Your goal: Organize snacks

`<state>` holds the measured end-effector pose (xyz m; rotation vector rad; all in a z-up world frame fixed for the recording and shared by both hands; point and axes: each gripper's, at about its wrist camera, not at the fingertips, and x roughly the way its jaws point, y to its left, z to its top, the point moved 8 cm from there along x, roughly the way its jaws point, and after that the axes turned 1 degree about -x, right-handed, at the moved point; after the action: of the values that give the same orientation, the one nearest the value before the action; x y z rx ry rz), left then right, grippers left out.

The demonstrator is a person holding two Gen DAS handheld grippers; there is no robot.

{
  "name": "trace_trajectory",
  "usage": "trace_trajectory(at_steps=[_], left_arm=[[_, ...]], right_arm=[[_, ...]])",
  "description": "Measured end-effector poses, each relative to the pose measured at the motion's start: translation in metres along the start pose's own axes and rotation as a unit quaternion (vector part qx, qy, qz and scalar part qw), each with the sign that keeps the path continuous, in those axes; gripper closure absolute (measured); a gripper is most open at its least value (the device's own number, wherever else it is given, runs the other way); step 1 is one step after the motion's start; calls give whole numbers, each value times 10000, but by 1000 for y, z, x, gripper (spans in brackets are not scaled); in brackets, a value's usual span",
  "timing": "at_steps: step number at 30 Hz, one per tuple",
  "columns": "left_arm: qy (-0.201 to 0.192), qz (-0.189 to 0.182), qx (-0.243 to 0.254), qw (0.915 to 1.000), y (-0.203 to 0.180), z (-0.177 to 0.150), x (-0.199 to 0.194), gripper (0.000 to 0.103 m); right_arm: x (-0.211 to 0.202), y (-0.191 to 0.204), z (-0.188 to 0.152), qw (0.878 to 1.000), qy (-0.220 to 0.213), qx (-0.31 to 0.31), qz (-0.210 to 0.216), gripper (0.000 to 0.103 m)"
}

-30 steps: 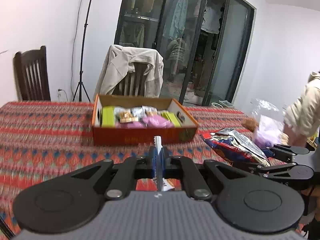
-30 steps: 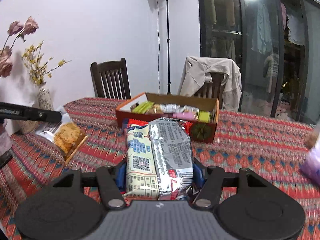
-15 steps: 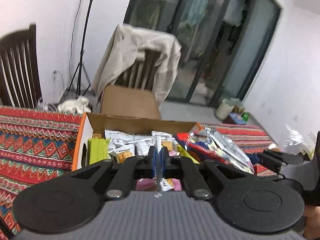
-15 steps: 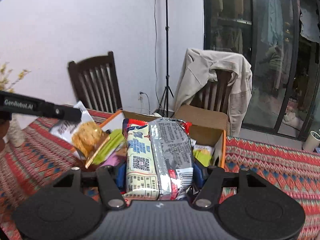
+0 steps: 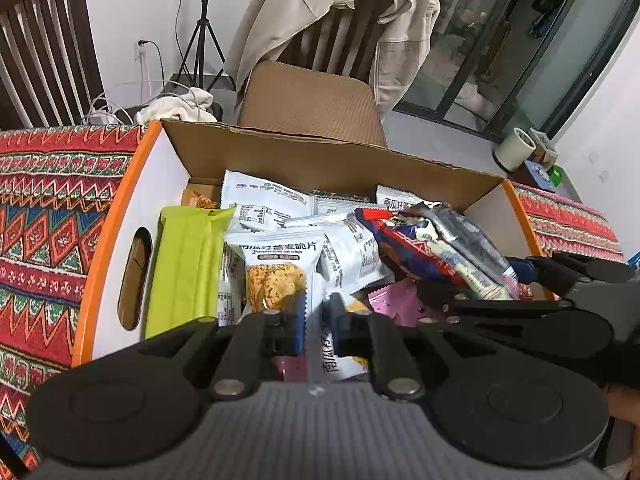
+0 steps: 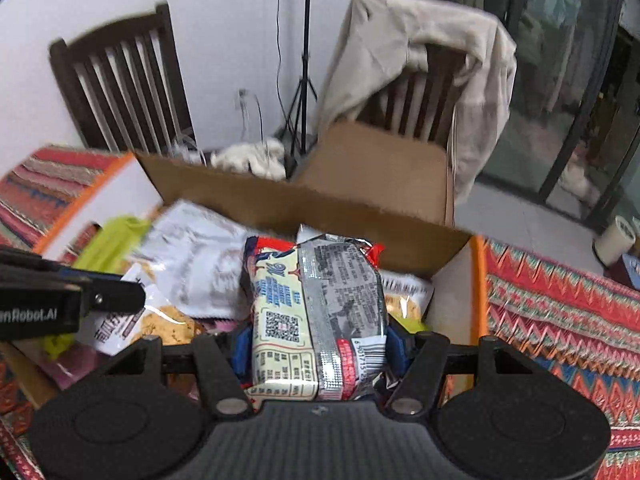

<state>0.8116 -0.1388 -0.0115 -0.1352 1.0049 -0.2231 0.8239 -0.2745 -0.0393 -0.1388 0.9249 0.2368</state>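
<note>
Over the cardboard box (image 5: 332,160), right tool (image 6: 318,354) grips a biscuit pack (image 6: 320,312) for deposit; left tool (image 5: 317,330), jaws just parting, apparently releases a crisps sachet (image 5: 344,364).

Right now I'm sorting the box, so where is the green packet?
The green packet lies inside the cardboard box, against its left wall in the left wrist view, beside the white snack bags.

Ahead of my left gripper I see a wooden chair (image 5: 352,36) with a beige jacket (image 5: 320,8) draped over its back. To its left stands a black tripod stand (image 5: 202,28), with a white cloth (image 5: 176,106) and cables on the floor below. Farther left is a second dark chair (image 5: 44,40). The surface wears a red patterned cloth (image 5: 44,208). A dark-framed glass door (image 5: 532,48) fills the upper right.
</note>
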Motion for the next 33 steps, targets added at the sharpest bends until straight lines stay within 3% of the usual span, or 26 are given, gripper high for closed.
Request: trace_trajectory(at_steps=[1, 2, 4, 5, 8, 13, 21, 23, 26, 33], left_arm=[[20, 31, 27, 10000, -2, -1, -1, 80], [54, 61, 51, 10000, -3, -1, -2, 61], [111, 93, 104, 9998, -6, -1, -4, 33], [59, 179, 153, 9997, -6, 0, -8, 31], [65, 287, 251, 9992, -5, -4, -23, 24], [-27, 498, 356, 9981, 0, -9, -60, 18], [-637, 812, 414, 9938, 13, -17, -167, 11], [-858, 821, 460, 9919, 14, -23, -202, 5], [-1162, 848, 543, 9881, 15, -38, -246, 3], [-1470, 743, 654, 9842, 7, -88, -313, 0]], right_arm=[[4, 1, -2, 10000, 88, 10, 9, 38], [7, 2, -3, 9999, 124, -19, 3, 36], [7, 3, -1, 9999, 152, -26, 4, 34], [6, 5, 0, 9998, 175, -12, 62, 28], [-1, 4, -1, 9999, 124, 2, 75, 24], [-40, 4, 1, 9999, -64, 56, 91, 23], [-151, 1, -3, 9992, -337, -53, -193, 20], [-185, 0, -9, 9985, -474, -62, -269, 18], [-237, 1, -23, 9971, -694, -32, -312, 8], [-315, 15, -64, 9947, -942, 98, -387, 7]])
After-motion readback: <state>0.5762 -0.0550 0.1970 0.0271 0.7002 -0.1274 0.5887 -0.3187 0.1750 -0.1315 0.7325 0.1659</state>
